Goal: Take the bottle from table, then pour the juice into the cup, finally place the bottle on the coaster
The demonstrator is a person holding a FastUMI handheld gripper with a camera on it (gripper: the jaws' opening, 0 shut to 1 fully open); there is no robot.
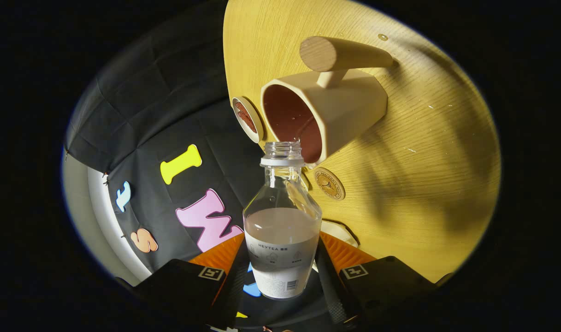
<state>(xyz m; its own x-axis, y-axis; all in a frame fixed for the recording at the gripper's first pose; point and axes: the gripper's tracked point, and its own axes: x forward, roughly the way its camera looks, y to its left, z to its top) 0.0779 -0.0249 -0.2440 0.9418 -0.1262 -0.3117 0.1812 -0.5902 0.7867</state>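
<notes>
My gripper (281, 269) is shut on a clear, uncapped bottle (281, 230), both fingers pressing on its labelled lower body. Pale milky juice fills the bottle's lower half, and the neck looks empty. The whole view is rolled sideways, so the table stands like a wall. The bottle's mouth (282, 150) sits right at the rim of a beige cup (335, 110) with a red-brown inside and a round wooden handle (342, 54). A small round cork coaster (329, 183) lies on the table just beside the cup, close behind the bottle's shoulder.
The light wooden table (428, 161) carries the cup and coaster. A small white-rimmed round dish (247, 119) with a red-brown inside sits next to the cup's mouth at the table's edge. A white object (339, 231) peeks out behind the bottle near one finger.
</notes>
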